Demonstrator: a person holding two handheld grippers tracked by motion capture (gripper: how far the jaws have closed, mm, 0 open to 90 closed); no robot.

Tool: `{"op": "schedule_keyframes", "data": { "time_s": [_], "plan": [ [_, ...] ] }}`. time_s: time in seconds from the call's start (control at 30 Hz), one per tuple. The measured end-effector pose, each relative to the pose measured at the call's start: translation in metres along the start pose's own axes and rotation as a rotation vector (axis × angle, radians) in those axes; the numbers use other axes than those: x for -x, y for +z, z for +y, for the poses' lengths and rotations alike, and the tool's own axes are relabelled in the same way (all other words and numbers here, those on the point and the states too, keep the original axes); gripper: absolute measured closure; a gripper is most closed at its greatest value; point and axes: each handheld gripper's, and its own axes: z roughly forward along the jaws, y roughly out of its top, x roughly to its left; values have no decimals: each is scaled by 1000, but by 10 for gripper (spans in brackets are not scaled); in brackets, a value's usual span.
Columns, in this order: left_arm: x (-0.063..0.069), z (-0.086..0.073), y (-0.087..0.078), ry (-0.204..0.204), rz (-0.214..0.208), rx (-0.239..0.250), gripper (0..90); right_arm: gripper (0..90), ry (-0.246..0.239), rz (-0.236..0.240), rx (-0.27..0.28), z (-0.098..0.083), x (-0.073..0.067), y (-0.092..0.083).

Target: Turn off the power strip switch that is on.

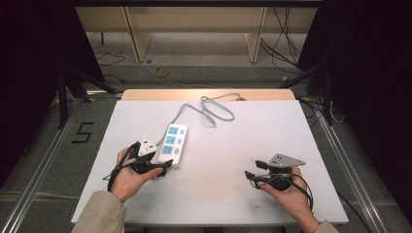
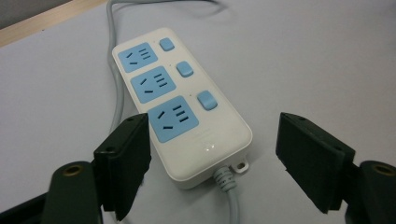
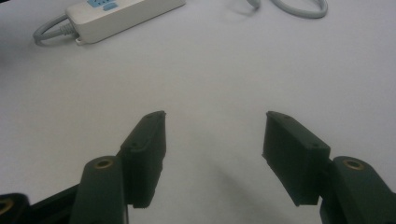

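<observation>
Because the left gripper [image 2: 212, 163] straddles the near end of the power strip [image 2: 180, 109] with jaws spread, closing could pinch its cable [image 2: 229, 196] or skid it across the tabletop [image 1: 233, 160]; right gripper [image 3: 212, 158], well apart, gapes empty.

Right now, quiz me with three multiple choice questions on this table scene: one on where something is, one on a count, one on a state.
1. Where is the power strip?
A. by the left tongs
B. by the right tongs
C. on the floor

2. How many blue socket faces does the strip have?
A. two
B. three
C. five

3. What state are the right tongs in?
A. shut on the cable
B. shut on nothing
C. open

Answers:
1. A, the left tongs have the strip's cable end between their open jaws.
2. B, three blue faces sit in a row, each beside a blue switch.
3. C, bare white table shows between the spread jaws.
</observation>
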Motion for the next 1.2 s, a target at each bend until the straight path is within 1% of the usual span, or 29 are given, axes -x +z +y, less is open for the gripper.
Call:
{"op": "schedule_keyframes", "data": {
  "time_s": [0.03,0.17,0.23,0.3,0.4,0.43,0.57,0.6,0.67,0.9,1.2],
  "plan": [
    [0,-2,-1,-5,2,5,261,402,1,0,0,0,0,0],
    [-2,-11,-4,-4,8,12,256,402,0,1,1,0,0,0],
    [-2,-15,-6,-8,5,7,253,402,1,0,1,0,0,0],
    [-3,-20,-8,-2,5,-2,244,402,0,1,1,0,0,0],
    [-3,-25,-10,-13,13,0,243,402,-2,2,-2,0,0,0],
    [-4,-27,-11,-7,15,-3,242,402,-3,2,-1,0,0,0],
    [-5,-35,-14,-12,29,-1,238,402,-4,1,-1,0,0,0],
    [-5,-37,-14,-19,33,4,238,402,-5,1,-1,0,0,0],
    [-5,-38,-15,-24,37,2,237,402,-8,3,-4,0,0,0],
    [-5,-41,-13,-19,45,-5,233,402,-7,2,-4,0,0,1],
    [-6,-42,-11,-13,47,-15,228,398,-7,4,-5,0,0,1]
  ]
}}
